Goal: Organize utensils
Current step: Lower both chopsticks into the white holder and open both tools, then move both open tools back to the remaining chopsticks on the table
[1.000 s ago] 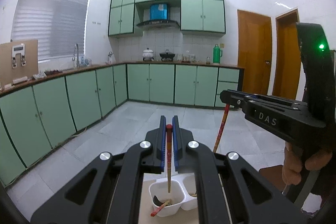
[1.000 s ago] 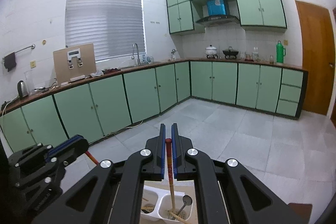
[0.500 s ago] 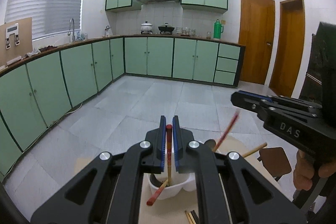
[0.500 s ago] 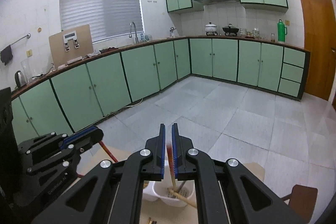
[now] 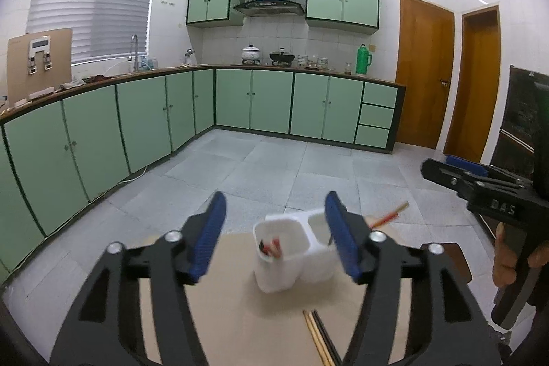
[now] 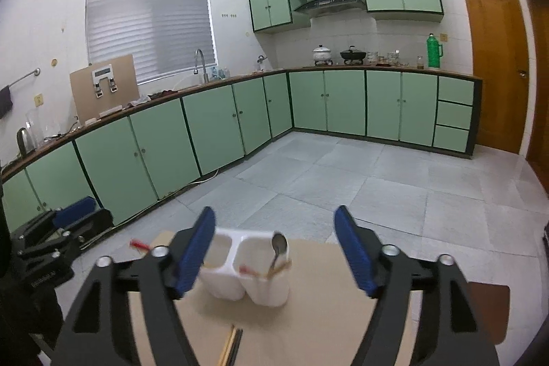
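Green-cabinet kitchen behind; both my grippers, left (image 5: 274, 240) and right (image 6: 274, 249), have just opened, fingers empty. Between them, a white two-compartment plastic holder (image 6: 247, 276) holds red chopsticks (image 5: 271, 246) and spoon (image 6: 279, 244); loose chopsticks (image 5: 317, 335) remain below.

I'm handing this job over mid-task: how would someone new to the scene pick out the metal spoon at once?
Start at the tan tabletop in front of both grippers, where a white two-compartment holder stands. The spoon stands in the holder's right-hand compartment as the right wrist camera sees it, bowl end up above the rim. It is the only shiny metal piece; its neighbours are red and wooden chopsticks.
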The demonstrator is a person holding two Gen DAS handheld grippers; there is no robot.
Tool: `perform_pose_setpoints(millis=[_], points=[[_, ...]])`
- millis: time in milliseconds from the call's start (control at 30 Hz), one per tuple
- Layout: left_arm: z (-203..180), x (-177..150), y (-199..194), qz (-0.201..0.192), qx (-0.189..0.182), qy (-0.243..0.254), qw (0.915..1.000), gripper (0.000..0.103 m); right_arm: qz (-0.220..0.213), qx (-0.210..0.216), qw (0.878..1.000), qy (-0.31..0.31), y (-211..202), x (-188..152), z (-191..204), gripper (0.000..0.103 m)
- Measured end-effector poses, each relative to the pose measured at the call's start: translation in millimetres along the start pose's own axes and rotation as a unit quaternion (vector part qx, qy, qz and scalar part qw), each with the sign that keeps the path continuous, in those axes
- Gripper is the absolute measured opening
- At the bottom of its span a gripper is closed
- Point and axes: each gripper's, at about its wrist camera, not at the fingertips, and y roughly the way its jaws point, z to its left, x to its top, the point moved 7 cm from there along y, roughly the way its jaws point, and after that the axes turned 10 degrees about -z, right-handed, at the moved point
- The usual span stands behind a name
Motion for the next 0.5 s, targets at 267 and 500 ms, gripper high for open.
perform_pose_setpoints(millis=[267, 500], points=[[0, -59, -50, 0.036, 0.007, -0.010, 0.9993, 0.067, 0.026, -0.001, 1.000, 0.003, -54, -70, 11, 0.091], [10, -140, -76, 0.117, 0.023, -0.003, 0.9929, 0.068, 0.092, -0.013, 0.996, 0.006, -78, -152, 24, 0.091]])
